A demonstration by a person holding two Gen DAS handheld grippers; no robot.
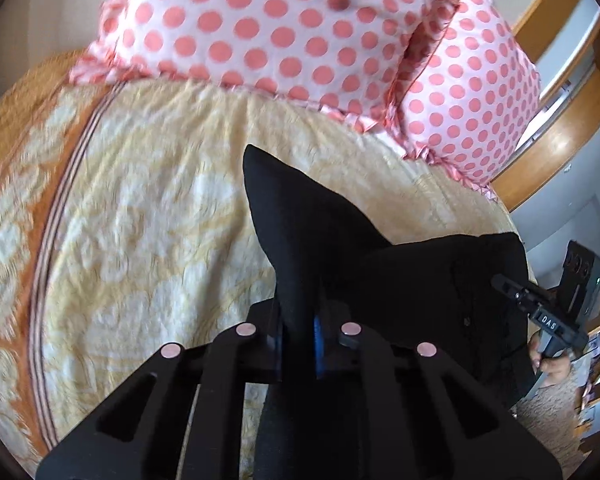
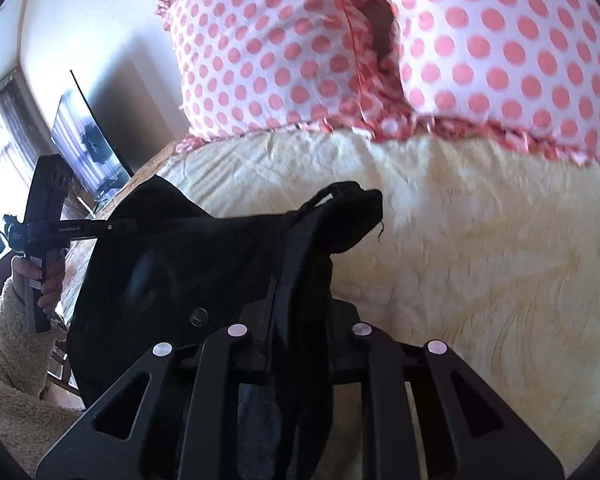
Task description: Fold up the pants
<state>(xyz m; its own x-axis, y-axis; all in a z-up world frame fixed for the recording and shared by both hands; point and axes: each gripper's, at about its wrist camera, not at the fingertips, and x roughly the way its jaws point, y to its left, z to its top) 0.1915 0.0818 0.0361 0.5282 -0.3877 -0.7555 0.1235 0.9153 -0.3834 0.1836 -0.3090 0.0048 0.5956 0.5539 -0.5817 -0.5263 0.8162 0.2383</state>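
Pants (image 1: 300, 240), black, hang in the air over the yellow patterned bedspread (image 1: 148, 208), in front of two pink polka-dot pillows (image 1: 284, 32); each end is pinched by one tool. Left gripper (image 1: 298, 332) is clamped on a peaked corner of cloth. Right gripper (image 2: 300, 320) is clamped on a bunched edge near the button (image 2: 199, 316). Risks, largest first: fabric sags in a heap between the grips, so laying it down may crease it crooked; right bite is bulky and uneven, layers could slip; left bite is thin, corner might pull free
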